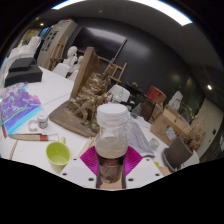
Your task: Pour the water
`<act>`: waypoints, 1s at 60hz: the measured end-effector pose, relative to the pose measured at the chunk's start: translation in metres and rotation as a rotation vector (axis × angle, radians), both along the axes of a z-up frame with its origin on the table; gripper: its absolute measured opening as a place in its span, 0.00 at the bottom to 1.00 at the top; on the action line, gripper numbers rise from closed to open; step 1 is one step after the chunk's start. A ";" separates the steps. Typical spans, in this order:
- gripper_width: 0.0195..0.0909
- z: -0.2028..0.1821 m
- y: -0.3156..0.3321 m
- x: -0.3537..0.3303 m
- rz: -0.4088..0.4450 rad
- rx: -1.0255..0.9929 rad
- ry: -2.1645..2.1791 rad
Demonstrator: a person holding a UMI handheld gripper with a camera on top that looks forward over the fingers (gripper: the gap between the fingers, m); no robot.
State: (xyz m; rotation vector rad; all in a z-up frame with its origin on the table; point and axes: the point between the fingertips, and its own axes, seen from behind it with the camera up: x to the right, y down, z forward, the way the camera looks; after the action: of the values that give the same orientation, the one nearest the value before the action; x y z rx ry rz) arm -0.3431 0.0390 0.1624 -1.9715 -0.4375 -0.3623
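The gripper [111,166] squeezes a jar [111,140] with a white lid, low in the middle of the frame. A green cup [58,154] stands on the white table [40,100] at lower left, near the fingers.

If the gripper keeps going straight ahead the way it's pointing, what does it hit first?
Nothing new: the clear jar with a white lid already sits between the gripper pads, seemingly clamped. Beyond it, likely the wooden model, though depth is unclear.

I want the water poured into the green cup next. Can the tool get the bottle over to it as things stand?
Probably yes: the tool grips the bottle, and the green cup stands close beside it with nothing between.
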 end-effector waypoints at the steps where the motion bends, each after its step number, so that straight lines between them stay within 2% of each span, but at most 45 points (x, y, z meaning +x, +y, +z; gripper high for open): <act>1: 0.12 -0.003 0.000 0.000 -0.001 -0.006 0.045; 9: 0.12 -0.031 0.001 -0.007 0.006 -0.040 0.302; 20: 0.12 -0.068 0.009 -0.006 0.014 -0.054 0.426; 34: 0.15 -0.102 0.010 -0.011 0.045 -0.081 0.471; 40: 0.19 -0.098 0.011 -0.010 0.048 -0.046 0.491; 48: 0.33 -0.098 0.006 -0.007 0.024 -0.046 0.504; 49: 0.37 -0.100 0.005 -0.006 0.018 -0.056 0.507; 50: 0.45 -0.101 0.003 -0.006 0.011 -0.066 0.509; 53: 0.80 -0.101 -0.003 -0.004 -0.014 -0.086 0.521; 55: 0.95 -0.100 -0.008 -0.001 -0.033 -0.101 0.527; 58: 0.89 -0.097 -0.018 0.004 -0.067 -0.124 0.538; 60: 0.91 -0.093 -0.027 0.011 -0.110 -0.133 0.537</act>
State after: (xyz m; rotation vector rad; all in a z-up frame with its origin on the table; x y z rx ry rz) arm -0.3325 0.0118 0.0696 -2.1262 -0.0071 0.1379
